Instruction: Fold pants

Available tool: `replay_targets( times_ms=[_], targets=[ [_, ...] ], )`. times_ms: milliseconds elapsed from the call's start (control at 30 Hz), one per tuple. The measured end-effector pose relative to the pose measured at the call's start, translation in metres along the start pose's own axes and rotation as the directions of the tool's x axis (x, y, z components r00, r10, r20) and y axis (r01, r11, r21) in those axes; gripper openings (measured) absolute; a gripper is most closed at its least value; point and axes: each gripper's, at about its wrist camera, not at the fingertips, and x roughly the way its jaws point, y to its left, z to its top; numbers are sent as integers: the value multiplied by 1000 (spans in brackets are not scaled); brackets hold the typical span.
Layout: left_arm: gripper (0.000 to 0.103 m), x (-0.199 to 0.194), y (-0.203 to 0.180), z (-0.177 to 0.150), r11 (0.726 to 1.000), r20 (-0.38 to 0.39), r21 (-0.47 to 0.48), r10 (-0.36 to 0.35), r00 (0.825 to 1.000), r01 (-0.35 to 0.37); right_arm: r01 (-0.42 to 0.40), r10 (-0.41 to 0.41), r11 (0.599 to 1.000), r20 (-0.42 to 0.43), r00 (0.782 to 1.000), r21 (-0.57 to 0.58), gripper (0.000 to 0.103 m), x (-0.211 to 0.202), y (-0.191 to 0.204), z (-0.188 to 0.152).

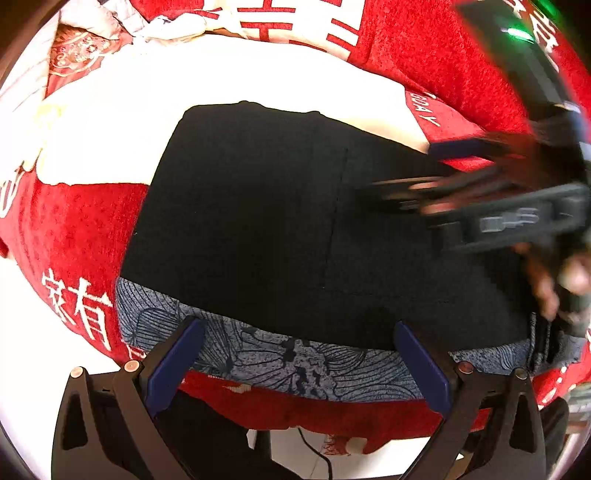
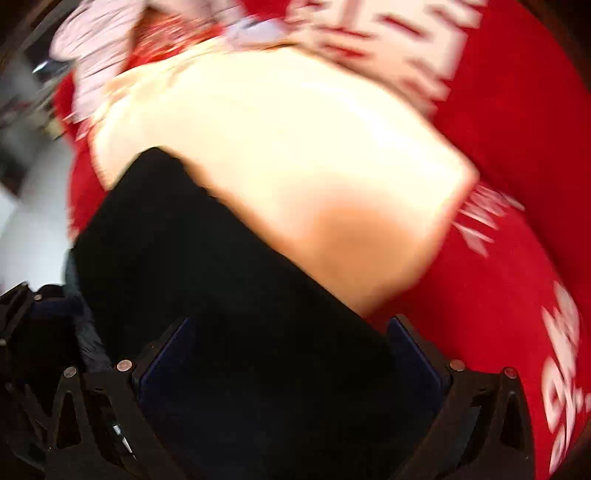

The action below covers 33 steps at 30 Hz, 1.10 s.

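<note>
The black pants [image 1: 251,206] lie folded flat on a red and white cover [image 1: 74,229]. A blue-grey flower-patterned band [image 1: 280,354] of the pants runs along their near edge. My left gripper [image 1: 299,354] is open over this band, one finger at each side and nothing pinched. My right gripper [image 1: 417,173] reaches in blurred from the right above the pants' right part, held by a hand [image 1: 554,280]. The right wrist view is blurred: the right gripper [image 2: 291,350] stands open over the black pants [image 2: 207,266], and whether it touches them is unclear.
The cover's cream middle panel [image 1: 236,70] lies beyond the pants, red borders with white characters [image 1: 77,306] around it. Crumpled pale cloth [image 1: 110,22] lies at the far left. A cable [image 1: 317,450] hangs below the near edge. The left gripper's frame [image 2: 22,314] shows low on the left in the right wrist view.
</note>
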Motion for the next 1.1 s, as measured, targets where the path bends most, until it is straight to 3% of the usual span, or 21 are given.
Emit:
replay_targets(
  times_ms=[133, 200, 267, 333, 367, 567, 667, 767, 833, 967, 1033, 1067, 1100],
  targets=[
    [103, -9, 19, 5, 997, 1, 3, -75, 997, 75, -112, 105, 986, -62, 993, -126, 100, 29, 17, 19],
    [103, -21, 37, 3, 998, 24, 22, -58, 998, 58, -173, 161, 972, -87, 983, -159, 84, 28, 19, 25],
    [103, -27, 52, 6, 998, 41, 39, -48, 998, 47, -170, 154, 963, -92, 984, -209, 47, 16, 23, 25],
    [103, -29, 69, 15, 998, 58, 26, -63, 996, 62, -145, 127, 954, -82, 988, -263, 26, 4, 27, 22],
    [103, -30, 77, 18, 997, 65, 18, -73, 995, 72, -135, 119, 949, -74, 990, -285, 24, -2, 30, 18],
    [103, -20, 121, 49, 966, 60, 51, -256, 965, 254, -63, 72, 918, 9, 997, -391, 18, -27, 54, 4],
    [103, -16, 128, 62, 953, 57, 110, -289, 956, 282, -57, 89, 916, 61, 994, -397, 17, -47, 56, -3],
    [103, -14, 125, 68, 912, 44, 193, -375, 926, 361, -34, 88, 908, 110, 990, -417, 16, -68, 62, -15],
    [103, -11, 118, 70, 869, 16, 240, -449, 894, 432, -26, 89, 902, 126, 988, -432, 16, -78, 62, -22],
    [103, 0, 105, 71, 843, -23, 282, -472, 881, 459, -27, 100, 900, 144, 985, -434, 16, -85, 63, -25],
    [103, 1, 95, 67, 807, -62, 265, -531, 845, 527, -24, 92, 909, 144, 985, -416, 17, -81, 60, -22],
    [84, 0, 88, 64, 814, -62, 281, -513, 856, 508, -17, 79, 915, 137, 987, -404, 17, -77, 58, -18],
    [67, -1, 82, 61, 832, -61, 308, -466, 883, 461, -8, 66, 919, 132, 989, -395, 17, -73, 58, -17]
  ],
)
